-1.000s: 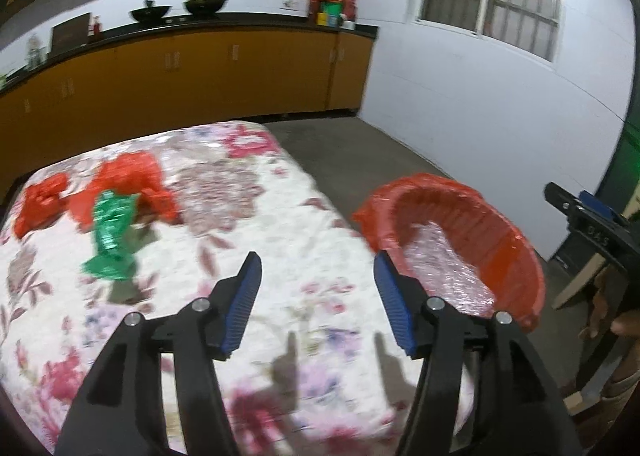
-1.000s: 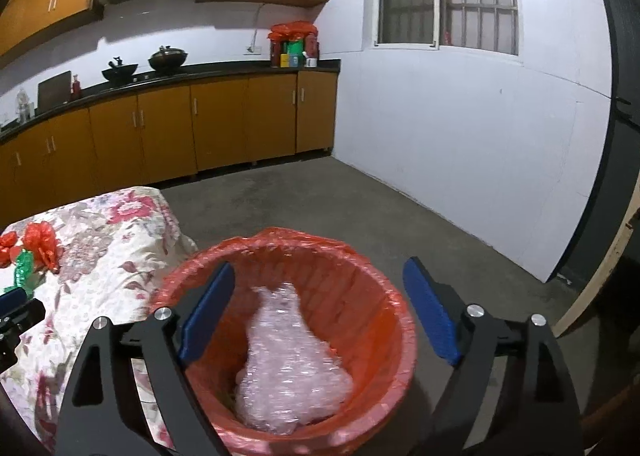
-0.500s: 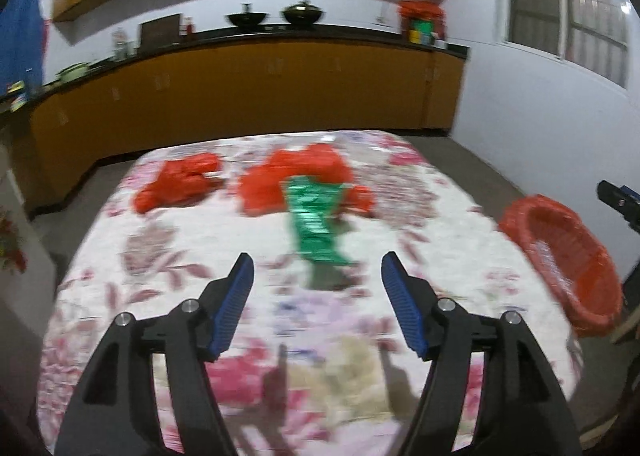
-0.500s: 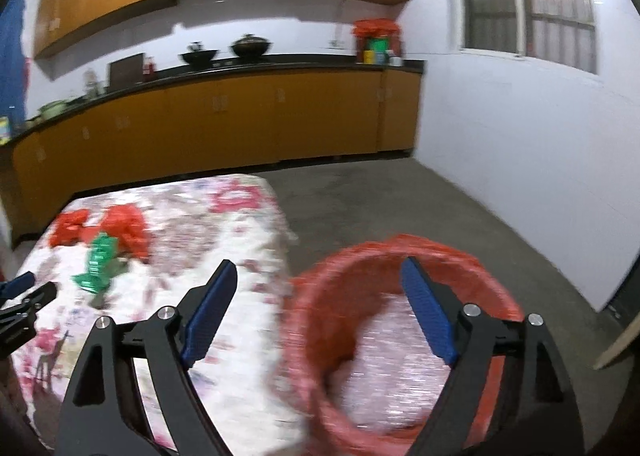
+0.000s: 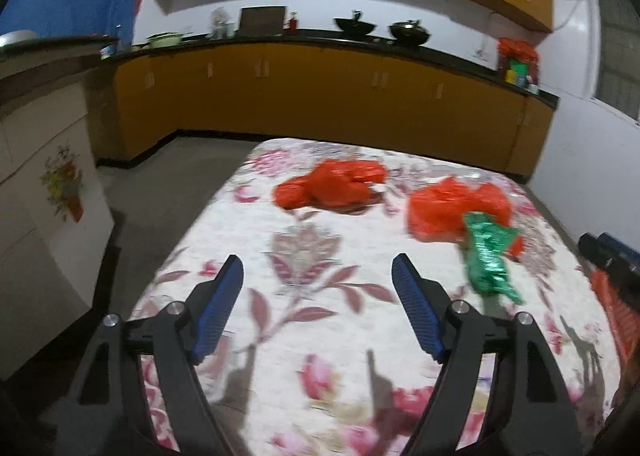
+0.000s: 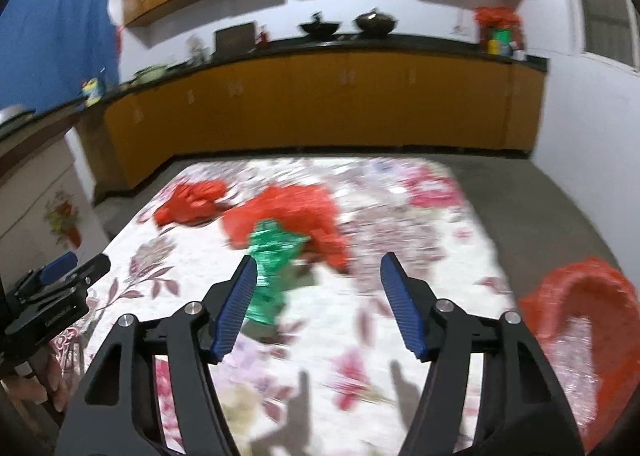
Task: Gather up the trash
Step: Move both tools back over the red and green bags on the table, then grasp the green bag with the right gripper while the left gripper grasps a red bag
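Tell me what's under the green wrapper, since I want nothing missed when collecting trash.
The green wrapper lies partly over a crumpled red plastic bag on the floral tablecloth. Anything beneath either one is hidden.

The left gripper (image 5: 318, 280) hangs above a table draped in a floral cloth (image 5: 320, 336), its blue-padded jaws spread wide with nothing between them. Ahead lie two crumpled red plastic bags, one (image 5: 330, 185) toward the far edge, the other (image 5: 456, 205) to its right, with a green foil wrapper (image 5: 490, 256) resting against the latter. Orange kitchen cabinets (image 5: 320, 95) line the wall behind, two dark woks (image 5: 380, 27) on the counter.
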The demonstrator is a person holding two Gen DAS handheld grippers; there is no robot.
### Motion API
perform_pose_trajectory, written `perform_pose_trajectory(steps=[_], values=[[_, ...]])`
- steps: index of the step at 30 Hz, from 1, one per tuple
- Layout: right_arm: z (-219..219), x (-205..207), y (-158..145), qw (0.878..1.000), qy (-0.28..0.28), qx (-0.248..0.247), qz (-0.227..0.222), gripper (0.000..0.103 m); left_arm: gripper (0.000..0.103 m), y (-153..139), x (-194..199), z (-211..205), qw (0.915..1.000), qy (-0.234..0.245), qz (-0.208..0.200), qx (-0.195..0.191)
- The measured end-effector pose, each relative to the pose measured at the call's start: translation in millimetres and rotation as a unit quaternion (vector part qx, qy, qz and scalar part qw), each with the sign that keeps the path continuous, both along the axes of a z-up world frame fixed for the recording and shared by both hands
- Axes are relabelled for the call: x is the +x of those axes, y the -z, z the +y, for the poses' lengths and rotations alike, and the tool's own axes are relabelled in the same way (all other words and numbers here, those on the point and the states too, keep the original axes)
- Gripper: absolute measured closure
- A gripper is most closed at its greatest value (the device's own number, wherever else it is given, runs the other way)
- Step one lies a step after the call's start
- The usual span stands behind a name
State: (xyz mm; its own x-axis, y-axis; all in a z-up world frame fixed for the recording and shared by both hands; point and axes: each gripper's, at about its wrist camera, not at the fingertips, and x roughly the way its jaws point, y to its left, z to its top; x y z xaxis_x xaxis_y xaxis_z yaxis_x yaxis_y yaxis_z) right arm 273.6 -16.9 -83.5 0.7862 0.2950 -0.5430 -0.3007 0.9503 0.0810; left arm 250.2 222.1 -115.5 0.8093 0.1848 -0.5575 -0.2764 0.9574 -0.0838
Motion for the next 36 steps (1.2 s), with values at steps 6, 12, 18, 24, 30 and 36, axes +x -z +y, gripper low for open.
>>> perform_pose_trajectory(steps=[6, 12, 18, 24, 30, 36], values=[[46, 31, 30, 0.998, -0.022, -0.010, 0.054, 0.044, 0.025, 2, 2, 28, 0.9997, -0.024, -0.004, -0.001], [61, 49, 51, 0.995, -0.021, -0.031, 0.097, 0.059, 0.025, 3, 13, 38, 0.9998, -0.022, -0.005, 0.000], [49, 45, 56, 0.994, -0.027, -0.031, 0.104, 0.074, 0.022, 5, 35, 23, 0.9999, 0.008, -0.002, -0.012], [12, 21, 52, 0.996, -0.011, -0.030, 0.088, 0.075, 0.018, 7, 72, -20, 0.9973, 0.071, 0.005, -0.020], [-36, 8, 45, 0.996, 0.040, -0.027, 0.068, 0.075, 0.016, 8, 125, -74, 0.9902, 0.138, 0.019, -0.011], [-73, 15, 47, 0.994, 0.077, -0.017, 0.076, 0.075, 0.016, 2, 164, -117, 0.9811, 0.193, 0.015, -0.003]])
